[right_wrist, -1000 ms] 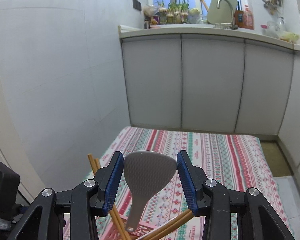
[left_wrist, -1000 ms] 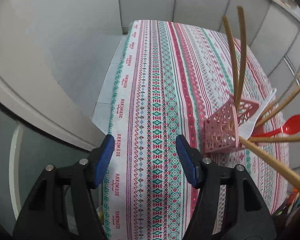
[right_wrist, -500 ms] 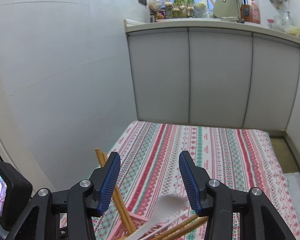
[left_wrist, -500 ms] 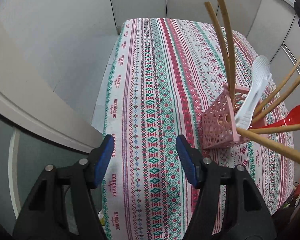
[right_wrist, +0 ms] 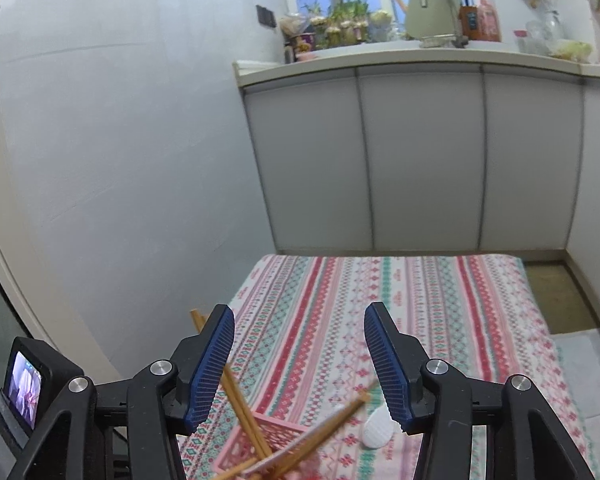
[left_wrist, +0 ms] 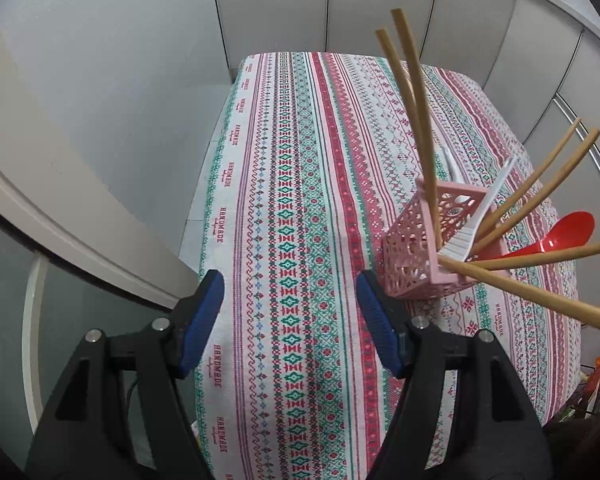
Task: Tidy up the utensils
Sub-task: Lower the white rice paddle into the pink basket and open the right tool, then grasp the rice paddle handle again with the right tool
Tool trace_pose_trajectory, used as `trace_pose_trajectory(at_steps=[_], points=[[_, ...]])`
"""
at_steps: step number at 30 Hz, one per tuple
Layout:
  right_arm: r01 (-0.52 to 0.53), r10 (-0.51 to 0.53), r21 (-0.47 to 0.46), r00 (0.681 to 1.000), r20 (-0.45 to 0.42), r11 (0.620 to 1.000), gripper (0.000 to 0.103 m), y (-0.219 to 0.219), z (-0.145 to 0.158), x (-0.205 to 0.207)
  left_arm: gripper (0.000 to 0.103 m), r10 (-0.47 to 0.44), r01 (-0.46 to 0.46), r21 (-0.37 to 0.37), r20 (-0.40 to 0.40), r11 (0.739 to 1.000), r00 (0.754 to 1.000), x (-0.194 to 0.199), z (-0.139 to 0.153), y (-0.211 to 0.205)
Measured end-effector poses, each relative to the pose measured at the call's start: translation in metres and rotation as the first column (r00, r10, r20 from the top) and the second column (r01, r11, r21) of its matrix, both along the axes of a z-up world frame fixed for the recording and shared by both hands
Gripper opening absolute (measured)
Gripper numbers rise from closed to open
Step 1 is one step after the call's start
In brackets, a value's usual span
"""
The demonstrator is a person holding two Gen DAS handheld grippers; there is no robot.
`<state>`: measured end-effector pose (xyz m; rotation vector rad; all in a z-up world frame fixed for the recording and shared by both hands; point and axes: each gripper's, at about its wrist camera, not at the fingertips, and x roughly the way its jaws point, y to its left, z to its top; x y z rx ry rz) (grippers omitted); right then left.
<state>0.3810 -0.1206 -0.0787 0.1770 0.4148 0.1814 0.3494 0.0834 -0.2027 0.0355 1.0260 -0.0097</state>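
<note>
At 6 o'clock, left wrist view: left gripper spread wide, empty, above striped tablecloth. At 3 o'clock: pink basket on cloth, holding wooden chopsticks, white rice paddle, red spoon. Right gripper also released, empty, over basket rim, paddle head just beside right finger. Judgement: placement looks done; lift straight up, avoid snagging splayed chopsticks, tipping light basket.
</note>
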Motion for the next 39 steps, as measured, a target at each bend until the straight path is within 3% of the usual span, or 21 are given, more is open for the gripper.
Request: trace_pose_trajectory(at_steps=[4, 7, 10, 13, 18, 21, 29, 33, 35, 39], points=[[0.048, -0.046, 0.019, 0.995, -0.089, 0.999, 0.059, -0.035, -0.006, 0.003, 0.076, 0.008, -0.008, -0.024, -0.021, 1.0, 1.0, -0.003, -0.001, 0.001], [0.081, -0.072, 0.025, 0.969, -0.235, 0.996, 0.059, -0.061, -0.025, 0.026, 0.077, 0.018, -0.019, -0.024, -0.039, 1.0, 0.999, -0.004, -0.003, 0.001], [0.081, -0.056, 0.04, 0.901, -0.429, 0.996, 0.059, -0.079, -0.059, 0.064, 0.082, 0.036, -0.038, -0.019, -0.062, 0.999, 0.997, -0.005, -0.004, 0.001], [0.061, 0.016, 0.112, 0.809, -0.588, 0.992, 0.056, -0.089, -0.102, 0.108, 0.083, 0.046, -0.049, -0.042, -0.074, 0.998, 0.996, -0.006, -0.004, 0.004], [0.049, 0.08, 0.161, 0.704, -0.706, 0.986, 0.045, -0.084, -0.164, 0.167, 0.083, 0.036, -0.039, -0.039, -0.078, 0.998, 0.996, -0.003, -0.007, 0.004], [0.048, 0.087, 0.159, 0.665, -0.742, 0.986, 0.041, -0.077, -0.191, 0.197, 0.083, 0.041, -0.043, -0.029, -0.086, 0.999, 0.995, -0.001, -0.01, 0.006], [0.024, 0.077, 0.118, 0.628, -0.774, 0.993, 0.032, -0.054, -0.223, 0.249, 0.083, 0.046, -0.049, -0.02, -0.11, 0.999, 0.993, 0.005, -0.019, 0.006], [-0.001, 0.02, 0.025, 0.645, -0.764, 1.0, 0.02, -0.039, -0.225, 0.259, 0.083, 0.036, -0.039, -0.021, -0.115, 0.999, 0.993, 0.007, -0.021, 0.003], [-0.007, 0.003, -0.002, 0.655, -0.756, 1.0, 0.019, -0.034, -0.225, 0.257, 0.083, 0.037, -0.039, -0.023, -0.117, 0.999, 0.992, 0.008, -0.022, 0.003], [0.003, 0.004, 0.007, 0.667, -0.745, 1.0, 0.016, -0.029, -0.226, 0.255, 0.083, 0.036, -0.04, -0.034, -0.119, 0.999, 0.992, 0.008, -0.023, 0.002]])
